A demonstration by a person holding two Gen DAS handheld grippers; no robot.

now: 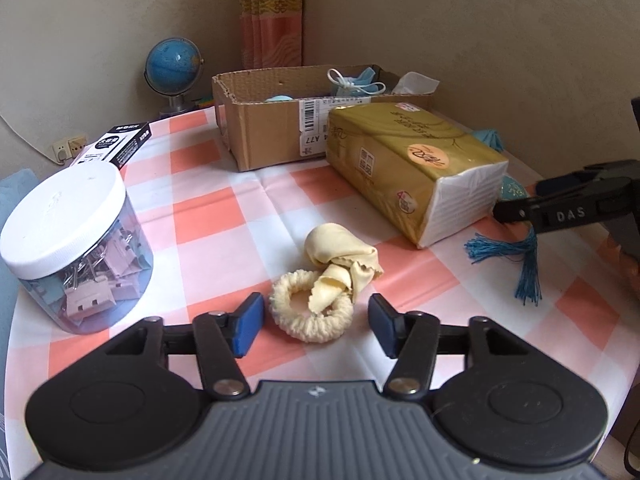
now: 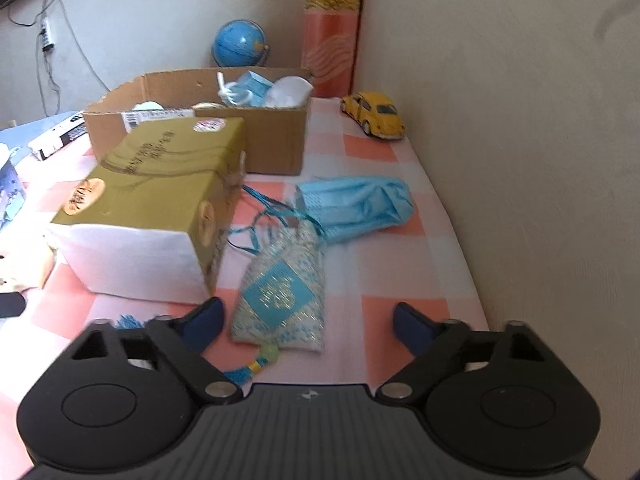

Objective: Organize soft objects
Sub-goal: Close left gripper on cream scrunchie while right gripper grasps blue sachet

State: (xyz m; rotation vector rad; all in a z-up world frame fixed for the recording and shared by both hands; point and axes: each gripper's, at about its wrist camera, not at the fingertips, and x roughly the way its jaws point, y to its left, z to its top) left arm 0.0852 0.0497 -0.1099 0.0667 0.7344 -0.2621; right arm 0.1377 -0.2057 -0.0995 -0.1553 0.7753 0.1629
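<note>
Below, left claw point(image 1: 316, 322) agape around cream scrunchie point(image 1: 312, 312), right claw point(image 2: 308, 324) released around blue sachet point(image 2: 280, 296).

Left hand-held gripper point(image 1: 316, 326) with black linkage arms, blue finger pads point(image 1: 249, 328), silver pivot screws, ribbed grey base, right hand-held gripper point(image 2: 306, 322) alike, white "DAS" lettering
</note>
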